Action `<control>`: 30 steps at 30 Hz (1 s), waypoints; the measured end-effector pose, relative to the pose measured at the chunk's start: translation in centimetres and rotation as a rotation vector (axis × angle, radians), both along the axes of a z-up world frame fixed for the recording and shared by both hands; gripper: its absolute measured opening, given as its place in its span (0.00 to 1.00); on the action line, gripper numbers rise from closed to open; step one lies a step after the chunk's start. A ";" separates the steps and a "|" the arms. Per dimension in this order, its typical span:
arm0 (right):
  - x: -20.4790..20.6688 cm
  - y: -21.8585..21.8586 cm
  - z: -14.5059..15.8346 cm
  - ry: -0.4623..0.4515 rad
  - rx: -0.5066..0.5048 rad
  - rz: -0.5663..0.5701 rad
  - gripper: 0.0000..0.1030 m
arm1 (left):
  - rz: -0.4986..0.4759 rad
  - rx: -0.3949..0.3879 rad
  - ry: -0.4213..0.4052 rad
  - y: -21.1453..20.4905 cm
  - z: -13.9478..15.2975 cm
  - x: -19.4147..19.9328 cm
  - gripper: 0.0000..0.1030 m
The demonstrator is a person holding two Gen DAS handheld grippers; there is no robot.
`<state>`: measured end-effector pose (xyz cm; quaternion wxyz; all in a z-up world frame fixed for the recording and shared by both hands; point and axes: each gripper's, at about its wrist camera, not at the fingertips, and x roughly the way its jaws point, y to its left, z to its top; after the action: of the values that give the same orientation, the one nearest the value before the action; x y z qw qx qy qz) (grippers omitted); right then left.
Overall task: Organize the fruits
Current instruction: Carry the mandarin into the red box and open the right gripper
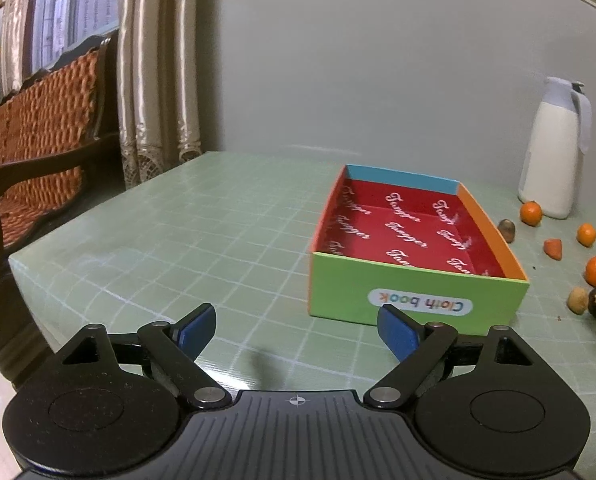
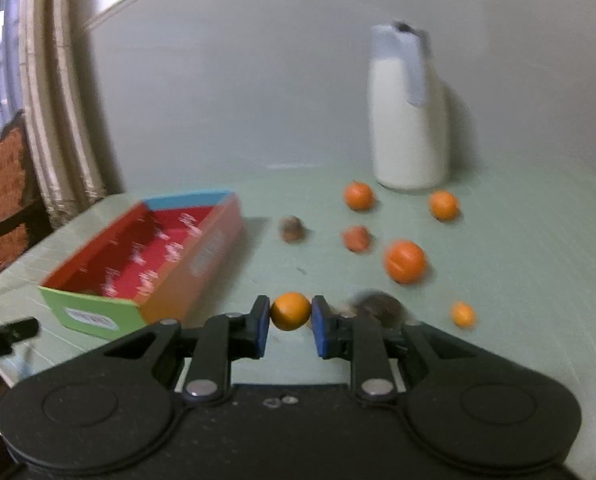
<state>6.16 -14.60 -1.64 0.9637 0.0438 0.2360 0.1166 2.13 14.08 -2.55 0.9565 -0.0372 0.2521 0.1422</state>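
**Orange fruit clamped, box lies to the left**

Blue-padded, the right gripper [image 2: 291,326] has its 2 fingers pinched on a small round orange fruit [image 2: 290,311], lifted clear of the pale green gridded tabletop [image 2: 518,280]. From that fruit, the open rectangular cardboard box with a red printed lining [image 2: 153,256] sits just to the left and slightly farther off, its long axis running away from the camera; the carry would be a short leftward swing over the box's orange side wall. To the right of the box, 4 more orange fruits, a reddish piece and some brown nut-like things lie scattered, with a white plastic jug [image 2: 408,120] behind them. The left gripper [image 1: 298,330] hangs spread wide and empty before the box's green end wall, so the right hand is the working one, by my reading.
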 end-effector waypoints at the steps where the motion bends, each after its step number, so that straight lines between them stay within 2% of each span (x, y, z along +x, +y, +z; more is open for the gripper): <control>1: 0.2 0.8 0.6 -0.013 -0.003 0.020 0.21 | 0.006 -0.005 -0.001 0.3 -0.1 -0.1 0.85; 7: 2.2 6.6 2.6 -0.046 -0.018 0.159 0.21 | 0.039 -0.015 0.000 1.7 -0.5 -0.5 0.86; 16: 5.7 13.9 1.1 0.021 -0.075 0.287 0.21 | 0.094 -0.042 0.006 3.8 -1.1 -1.0 0.87; 19: 6.0 14.8 0.5 0.048 -0.080 0.304 0.21 | 0.099 -0.044 0.006 4.0 -1.3 -1.0 0.87; 24: 5.7 15.0 0.1 0.070 -0.067 0.333 0.27 | 0.097 -0.047 0.006 4.1 -1.4 -0.9 0.88; 30: 4.2 13.4 0.8 0.012 -0.036 0.320 0.28 | 0.069 -0.035 0.003 3.1 -1.3 -0.8 0.88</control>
<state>10.38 -1.20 -0.82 0.9321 -0.0109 0.2475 0.2643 1.33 17.22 -3.81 0.9497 -0.0625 0.2547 0.1709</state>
